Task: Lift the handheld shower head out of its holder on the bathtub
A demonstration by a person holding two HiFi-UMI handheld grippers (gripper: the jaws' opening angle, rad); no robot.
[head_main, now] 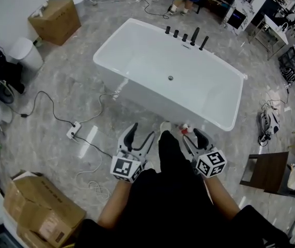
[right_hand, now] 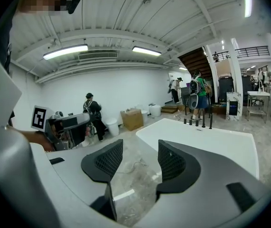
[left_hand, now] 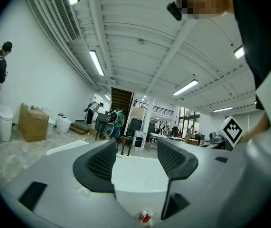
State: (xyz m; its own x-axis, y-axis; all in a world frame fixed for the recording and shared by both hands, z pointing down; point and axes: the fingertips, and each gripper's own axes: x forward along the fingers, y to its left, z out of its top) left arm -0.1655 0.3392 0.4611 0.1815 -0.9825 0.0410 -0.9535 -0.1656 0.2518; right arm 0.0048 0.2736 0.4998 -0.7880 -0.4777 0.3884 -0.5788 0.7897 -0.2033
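**Beside the near wall of the tub, both grippers open and empty**

Between the jaws of the left gripper (left_hand: 135, 161) there is only air. They stand wide apart, and through the gap I see the white bathtub (head_main: 188, 110) and a small red-and-white object (left_hand: 145, 217) on the floor (head_main: 75, 87), too small to name. The right gripper (right_hand: 137, 161) is the same: jaws wide, nothing between them, grey stone floor behind. The person holds both grippers low in front of the body, the left gripper (head_main: 140, 136) and the right gripper (head_main: 192, 141) side by side, just short of the tub's near wall.

The handheld shower head is well apart from them, on the far rim across the basin. A row of dark fittings (head_main: 185, 37) stands there. I judge the slim, leaning one at the right end to be the handheld shower head (head_main: 204, 43), sitting in its holder, but at this distance I cannot be sure which of the two tall pieces it is. From the right gripper view the same row (right_hand: 197, 121) shows only as thin dark posts.

Such a piece is probably stiff and rather light, with a smooth and slippery finish. A hose most likely hangs below it inside the rim and will pull back during the lift. I would close the ribbed pads (right_hand: 104, 161) across the narrow body just above the holder, and draw it out along its own lean, not straight up
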